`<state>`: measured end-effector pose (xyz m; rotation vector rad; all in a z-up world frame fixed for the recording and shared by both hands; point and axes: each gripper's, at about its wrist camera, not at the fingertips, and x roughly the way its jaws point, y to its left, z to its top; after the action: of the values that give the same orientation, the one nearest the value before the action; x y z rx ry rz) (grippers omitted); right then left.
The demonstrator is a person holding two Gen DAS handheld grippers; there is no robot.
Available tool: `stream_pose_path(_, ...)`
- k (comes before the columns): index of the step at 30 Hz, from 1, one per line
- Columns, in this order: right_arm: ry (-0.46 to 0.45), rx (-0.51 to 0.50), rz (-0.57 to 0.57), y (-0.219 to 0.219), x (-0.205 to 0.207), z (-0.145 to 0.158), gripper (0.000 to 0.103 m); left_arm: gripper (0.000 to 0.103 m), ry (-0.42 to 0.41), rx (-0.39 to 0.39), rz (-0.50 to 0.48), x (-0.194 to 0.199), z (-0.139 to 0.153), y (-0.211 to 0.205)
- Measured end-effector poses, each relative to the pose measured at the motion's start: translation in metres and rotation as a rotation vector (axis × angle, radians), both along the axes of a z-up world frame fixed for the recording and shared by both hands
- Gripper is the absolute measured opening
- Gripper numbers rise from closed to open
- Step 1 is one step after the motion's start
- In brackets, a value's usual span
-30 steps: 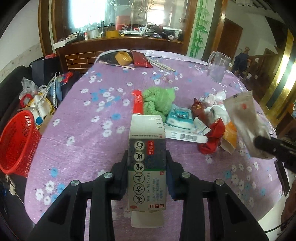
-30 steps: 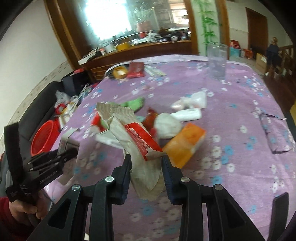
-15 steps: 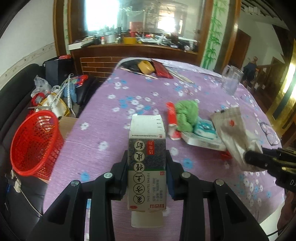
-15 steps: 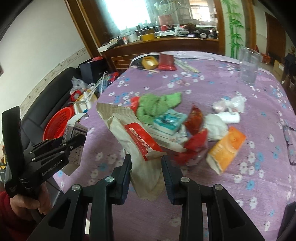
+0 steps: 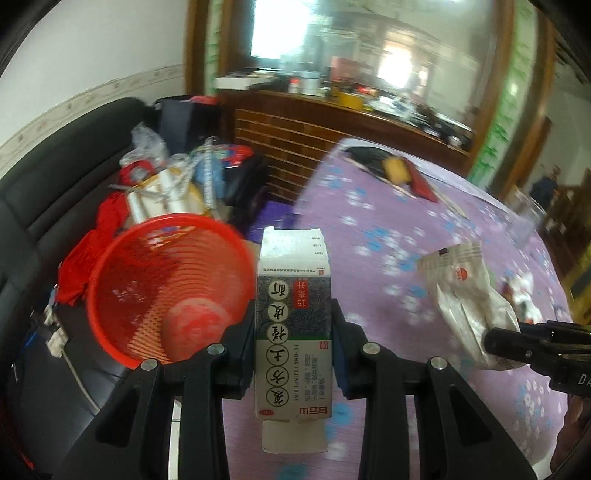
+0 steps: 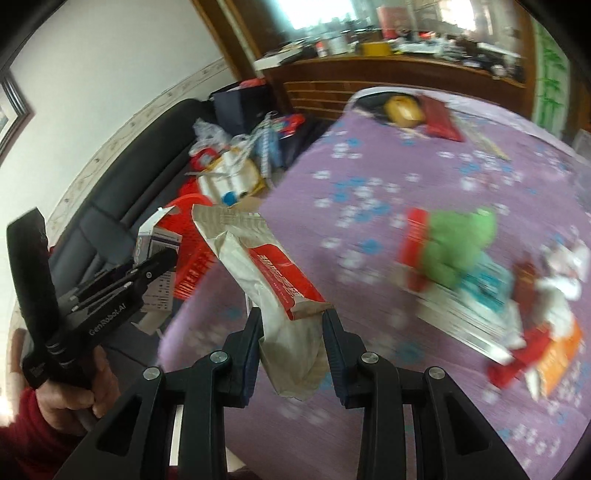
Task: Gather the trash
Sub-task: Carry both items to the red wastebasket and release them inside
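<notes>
Both grippers have swung away from the trash pile toward the red basket [image 5: 166, 291], left gripper [image 5: 294, 328] clamped on the medicine box [image 5: 293, 332] beside its rim, right gripper [image 6: 291, 325] pinching the crumpled paper bag [image 6: 266, 273] over the purple tablecloth [image 6: 369, 206].

wall: white [image 5: 92, 55] | sofa: black [image 5: 44, 177] | sideboard: dark wood [image 5: 314, 129] | window: bright [image 6: 325, 11]

Upright printed carton [image 5: 293, 325] beside red mesh basket [image 5: 166, 288], crumpled white-red paper bag [image 6: 273, 280] held aloft
</notes>
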<state>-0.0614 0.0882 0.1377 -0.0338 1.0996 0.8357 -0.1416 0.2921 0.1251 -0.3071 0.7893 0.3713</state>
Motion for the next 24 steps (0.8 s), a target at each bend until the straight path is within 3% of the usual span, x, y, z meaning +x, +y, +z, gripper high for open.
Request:
stream_pose_path(7, 0.052, 0.017, 0.091, 0.096, 0.004, -0.001, 0.035, 0.033, 0.034, -0.023, 0.104, -0.013, -0.014, 0.082)
stream_pose_path(18, 0.157, 0.025, 0.141, 0.216, 0.02, -0.023, 0.036, 0.033, 0.044, -0.051, 0.165, -0.015, -0.029, 0.141)
stream_pose_path(20, 0.169, 0.017, 0.139, 0.232, 0.024, -0.029, 0.038, 0.038, 0.038, -0.058, 0.171, -0.016, -0.029, 0.145)
stream_pose_path(21, 0.167, 0.016, 0.136, 0.237, 0.027, -0.031, 0.039, 0.048, 0.032, -0.057, 0.177, -0.016, -0.028, 0.147)
stream_pose_path(22, 0.162, 0.018, 0.129, 0.242, 0.029, -0.032, 0.045, 0.06, 0.028, -0.051, 0.185, -0.016, -0.026, 0.147)
stream_pose_path(24, 0.164, 0.025, 0.122, 0.246, 0.032, -0.031, 0.056, 0.066, 0.008, -0.046, 0.19, -0.018, -0.023, 0.147)
